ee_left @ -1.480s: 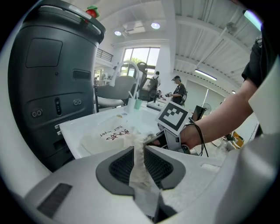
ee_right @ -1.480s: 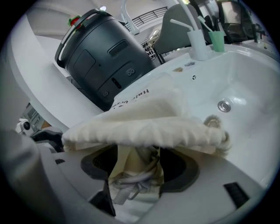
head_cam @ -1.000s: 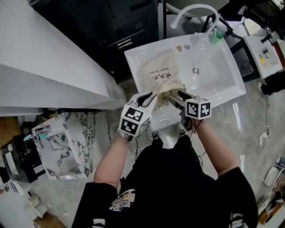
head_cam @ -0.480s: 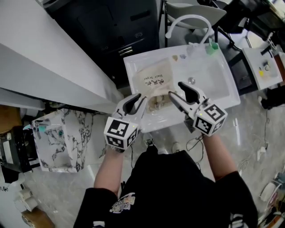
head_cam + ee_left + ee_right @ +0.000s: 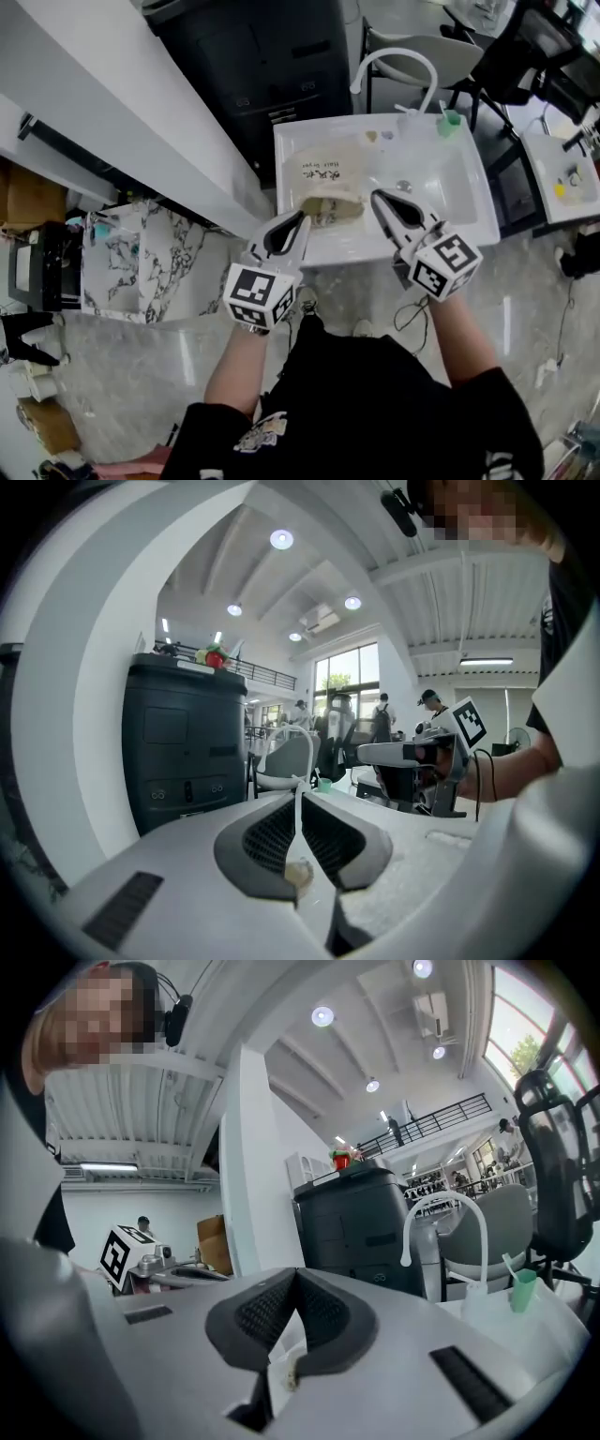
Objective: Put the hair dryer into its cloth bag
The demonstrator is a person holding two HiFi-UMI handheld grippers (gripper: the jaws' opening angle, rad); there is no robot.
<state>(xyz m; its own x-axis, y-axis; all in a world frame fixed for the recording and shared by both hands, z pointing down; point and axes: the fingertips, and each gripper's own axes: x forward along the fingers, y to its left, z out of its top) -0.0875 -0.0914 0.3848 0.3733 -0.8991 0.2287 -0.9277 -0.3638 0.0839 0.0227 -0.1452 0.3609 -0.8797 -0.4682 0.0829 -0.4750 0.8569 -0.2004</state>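
The bag is made of matt beige cloth; the sink is finished smooth, glossy white; the floor is polished stone.

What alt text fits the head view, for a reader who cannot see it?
Seen from above, a person holds the left gripper and right gripper over the near edge of a white sink, where a beige cloth bag lies beside the drain. Both grippers are shut and empty, the left's jaws having just been closing.

The head view looks steeply down from well above the sink; both gripper views face level, sharing the faucet and dark cabinet.
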